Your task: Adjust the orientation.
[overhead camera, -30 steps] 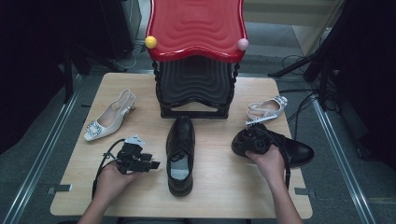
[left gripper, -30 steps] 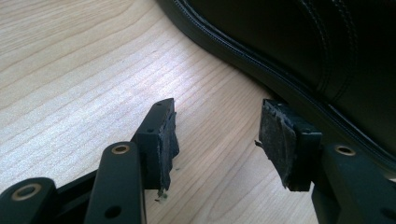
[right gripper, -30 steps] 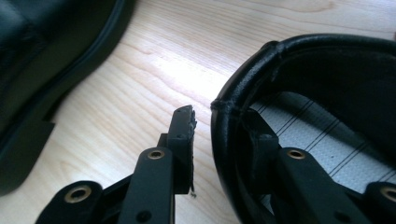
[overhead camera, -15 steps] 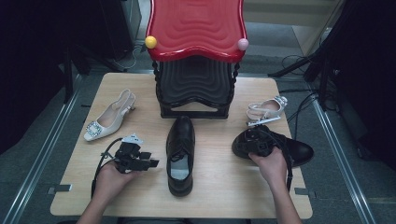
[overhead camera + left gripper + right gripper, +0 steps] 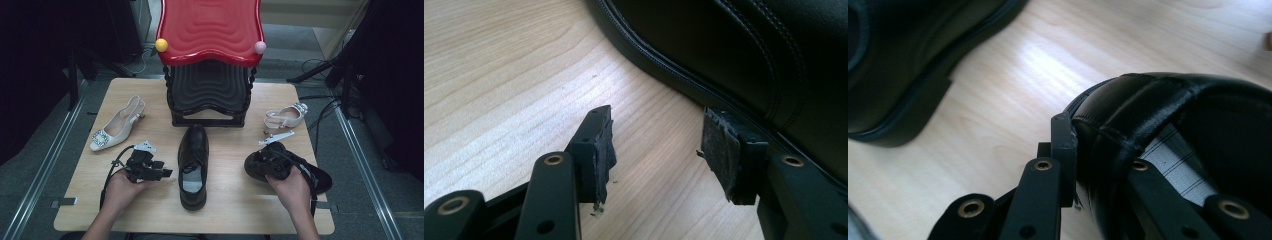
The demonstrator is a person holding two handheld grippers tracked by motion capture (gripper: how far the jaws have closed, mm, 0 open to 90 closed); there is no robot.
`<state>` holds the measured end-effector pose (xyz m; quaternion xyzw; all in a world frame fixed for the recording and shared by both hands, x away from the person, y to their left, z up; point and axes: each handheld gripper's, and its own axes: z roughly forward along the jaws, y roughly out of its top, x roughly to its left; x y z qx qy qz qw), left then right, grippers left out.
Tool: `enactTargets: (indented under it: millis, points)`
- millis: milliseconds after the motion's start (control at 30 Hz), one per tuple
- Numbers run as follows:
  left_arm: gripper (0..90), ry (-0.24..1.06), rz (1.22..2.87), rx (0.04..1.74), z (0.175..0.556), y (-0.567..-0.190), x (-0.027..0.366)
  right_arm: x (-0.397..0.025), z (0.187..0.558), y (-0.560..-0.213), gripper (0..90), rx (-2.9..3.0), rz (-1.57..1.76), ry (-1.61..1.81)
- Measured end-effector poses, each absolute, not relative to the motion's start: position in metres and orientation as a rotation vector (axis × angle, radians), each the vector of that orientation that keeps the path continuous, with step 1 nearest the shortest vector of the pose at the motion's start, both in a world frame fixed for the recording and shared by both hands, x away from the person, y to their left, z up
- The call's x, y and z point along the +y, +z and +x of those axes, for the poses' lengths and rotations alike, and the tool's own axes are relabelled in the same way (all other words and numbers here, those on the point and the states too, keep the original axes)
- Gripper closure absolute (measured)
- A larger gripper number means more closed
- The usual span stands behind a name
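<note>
My high view looked forward and down over the whole table (image 5: 150,90) from my side. My left gripper view sat very low, close beside the middle shoe (image 5: 744,60) (image 5: 194,165). My right gripper view looked along the wood too, sharing that shoe (image 5: 908,65) at its edge.

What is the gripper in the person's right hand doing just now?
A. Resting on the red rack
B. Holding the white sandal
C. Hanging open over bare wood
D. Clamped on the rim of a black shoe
D: in the right gripper view the right gripper has one jaw outside and one inside the heel rim of the black shoe.
</note>
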<state>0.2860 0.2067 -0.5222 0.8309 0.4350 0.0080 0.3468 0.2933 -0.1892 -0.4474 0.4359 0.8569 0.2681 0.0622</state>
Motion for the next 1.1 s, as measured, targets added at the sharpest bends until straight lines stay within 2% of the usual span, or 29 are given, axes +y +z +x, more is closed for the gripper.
enactTargets:
  millis: [467, 800, 1100]
  points:
    - [46.8, 0.017, 2.143, 1.123, 0.288, -0.521, 0.208, -0.127, 0.264, -0.447, 84.8, 2.736, 1.101, 0.809]
    - [46.7, 0.020, 2.159, 1.123, 0.287, -0.522, 0.207, -0.105, 0.260, -0.474, 84.7, 2.868, 1.099, 0.835]
    - [46.2, 0.030, 2.158, 1.133, 0.286, -0.521, 0.210, -0.104, 0.256, -0.490, 80.2, 2.913, 1.115, 0.932]
